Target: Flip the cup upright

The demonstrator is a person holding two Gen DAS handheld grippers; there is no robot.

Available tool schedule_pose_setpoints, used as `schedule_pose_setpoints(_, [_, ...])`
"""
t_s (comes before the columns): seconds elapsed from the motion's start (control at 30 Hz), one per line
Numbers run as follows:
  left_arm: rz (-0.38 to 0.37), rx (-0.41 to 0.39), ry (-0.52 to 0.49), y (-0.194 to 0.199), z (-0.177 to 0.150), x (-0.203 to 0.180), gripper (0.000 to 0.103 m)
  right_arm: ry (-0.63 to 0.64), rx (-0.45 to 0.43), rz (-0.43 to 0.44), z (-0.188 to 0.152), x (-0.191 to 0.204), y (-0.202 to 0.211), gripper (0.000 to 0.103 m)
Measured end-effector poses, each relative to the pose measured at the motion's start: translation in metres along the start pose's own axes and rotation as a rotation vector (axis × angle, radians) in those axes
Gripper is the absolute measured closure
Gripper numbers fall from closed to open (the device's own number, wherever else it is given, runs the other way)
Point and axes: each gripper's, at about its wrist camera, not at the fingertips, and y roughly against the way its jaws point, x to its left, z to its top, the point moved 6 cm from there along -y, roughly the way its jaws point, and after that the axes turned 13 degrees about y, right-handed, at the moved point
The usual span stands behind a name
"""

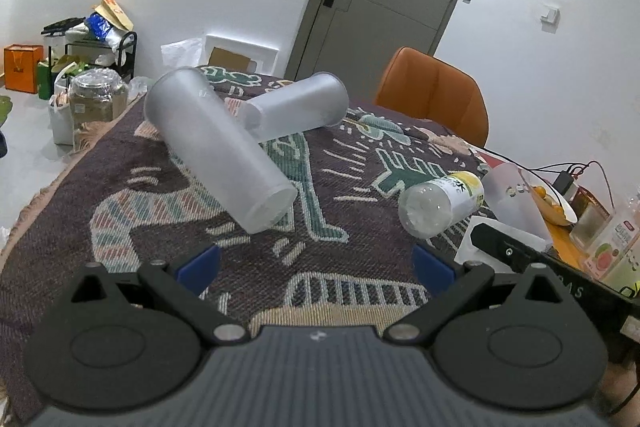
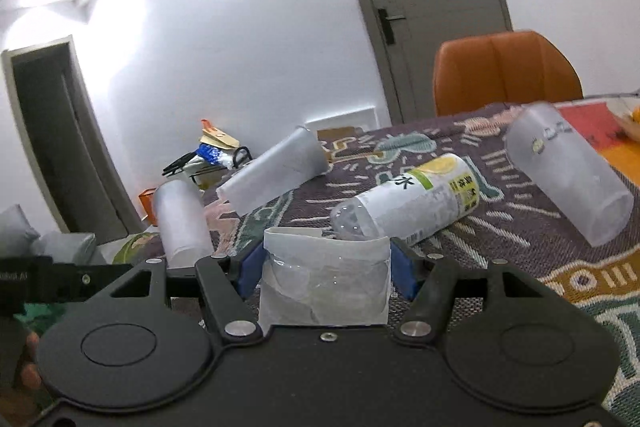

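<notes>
Two frosted plastic cups lie on their sides on the patterned tablecloth [image 1: 120, 195]: a long cup [image 1: 216, 147] at centre left and a second cup [image 1: 296, 105] behind it. My left gripper [image 1: 316, 267] is open and empty, just in front of the long cup. My right gripper [image 2: 326, 267] is shut on a clear cup wrapped in a white label [image 2: 324, 279], held close to the camera. In the right wrist view the two cups [image 2: 182, 223] [image 2: 276, 173] lie at the left and a third frosted cup [image 2: 568, 179] lies at the right.
A clear bottle with a yellow label [image 1: 440, 205] [image 2: 412, 203] lies on its side mid-table. An orange chair [image 1: 434, 91] stands behind the table. A bowl of fruit [image 1: 548, 199], cables and packets crowd the right edge. Bags and a jar [image 1: 94, 103] sit on the floor at left.
</notes>
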Motion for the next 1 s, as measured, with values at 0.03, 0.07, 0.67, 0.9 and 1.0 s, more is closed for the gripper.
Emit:
schedule_pose_setpoints(0.03, [0.000, 0.001, 0.001, 0.001, -0.001, 0.001, 0.002, 0.009, 0.000, 0.001, 0.000, 0.001, 0.002, 0.041])
schedule_pose_setpoints(0.07, [0.000, -0.001, 0.002, 0.003, -0.002, 0.001, 0.002, 0.015, 0.001, 0.002, 0.000, 0.003, 0.004, 0.040])
schedule_pose_setpoints(0.67, [-0.040, -0.035, -0.027, 0.040, -0.018, -0.004, 0.002, 0.087, 0.086, 0.069, -0.009, 0.031, 0.036, 0.007])
schedule_pose_setpoints(0.9, [-0.044, -0.040, -0.045, 0.050, -0.023, -0.008, 0.002, 0.069, 0.086, 0.076, -0.005, 0.026, 0.064, 0.004])
schedule_pose_setpoints(1.0, [-0.050, -0.040, -0.078, 0.055, -0.027, -0.012, 0.002, 0.060, 0.107, 0.079, -0.008, 0.022, 0.075, 0.002])
